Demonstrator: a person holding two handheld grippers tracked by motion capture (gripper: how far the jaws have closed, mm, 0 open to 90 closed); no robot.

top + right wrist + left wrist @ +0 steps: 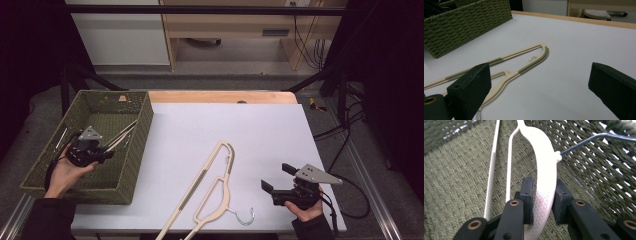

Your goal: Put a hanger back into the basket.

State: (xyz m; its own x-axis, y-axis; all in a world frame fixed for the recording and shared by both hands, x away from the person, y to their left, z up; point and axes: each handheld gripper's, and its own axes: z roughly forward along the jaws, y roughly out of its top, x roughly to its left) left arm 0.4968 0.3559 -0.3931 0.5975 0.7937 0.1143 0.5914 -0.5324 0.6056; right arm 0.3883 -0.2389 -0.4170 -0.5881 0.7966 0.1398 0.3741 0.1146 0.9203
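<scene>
Two cream hangers are in play: one lies flat on the white table (260, 130) at the lower middle of the high view (210, 195), its metal hook toward the bottom edge, and the other sits inside the green woven basket (132, 150) at the left. Over the basket, the left gripper (107, 152) has its jaws closed narrowly around that second hanger (544, 170), pinching its broad textured arm between both pads. At the lower right, the right gripper (274, 179) hovers just beside the table hanger with its jaws spread wide, holding nothing.
</scene>
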